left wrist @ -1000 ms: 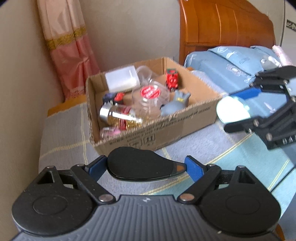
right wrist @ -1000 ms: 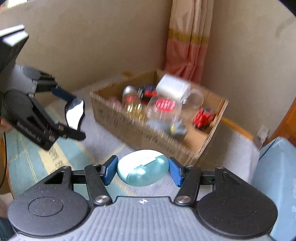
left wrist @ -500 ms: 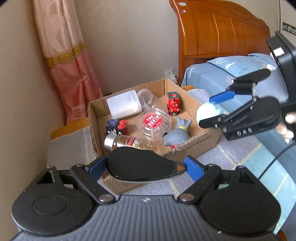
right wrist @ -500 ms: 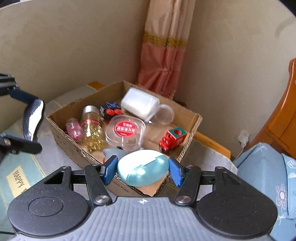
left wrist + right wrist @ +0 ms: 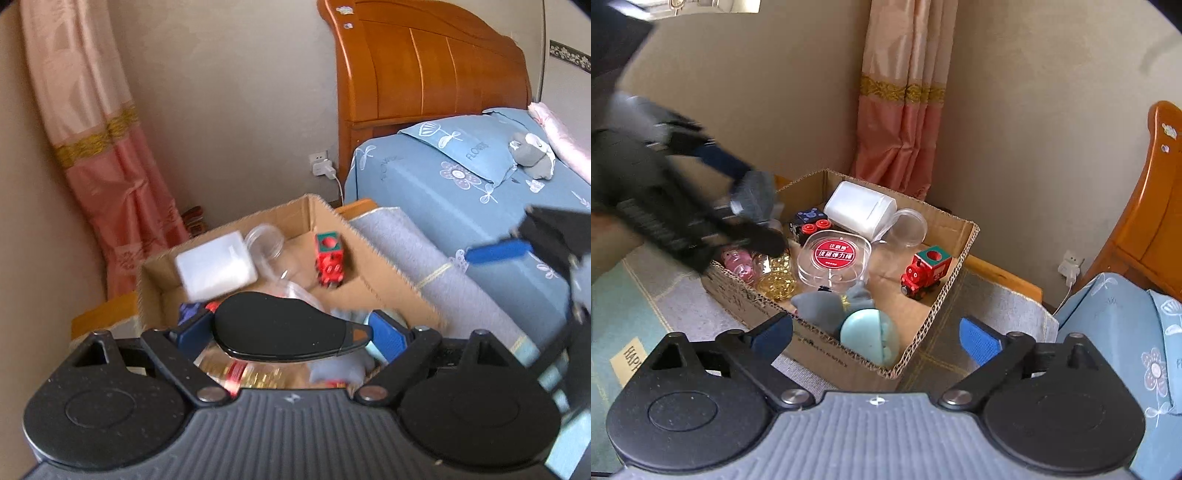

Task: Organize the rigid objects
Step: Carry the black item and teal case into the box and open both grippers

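A cardboard box (image 5: 934,336) sits on a grey mat and also shows in the left wrist view (image 5: 373,266). It holds a red toy train (image 5: 923,271), a round clear case with a red label (image 5: 833,260), a white container (image 5: 858,208), a grey plush (image 5: 827,306) and a pale teal case (image 5: 870,334) at its near corner. My right gripper (image 5: 877,338) is open and empty just above that corner. My left gripper (image 5: 291,330) is shut on a flat black oval case (image 5: 280,330), over the box's left side; in the right wrist view it appears blurred (image 5: 750,206).
A bed with a blue floral pillow (image 5: 461,166) and a wooden headboard (image 5: 424,70) stands right of the box. A pink curtain (image 5: 905,96) hangs in the corner behind it. A wall socket with a charger (image 5: 323,166) is beside the headboard.
My right gripper opened and let go of the teal case, which now lies in the box's near corner. My left gripper moved forward over the box, still holding the black case.
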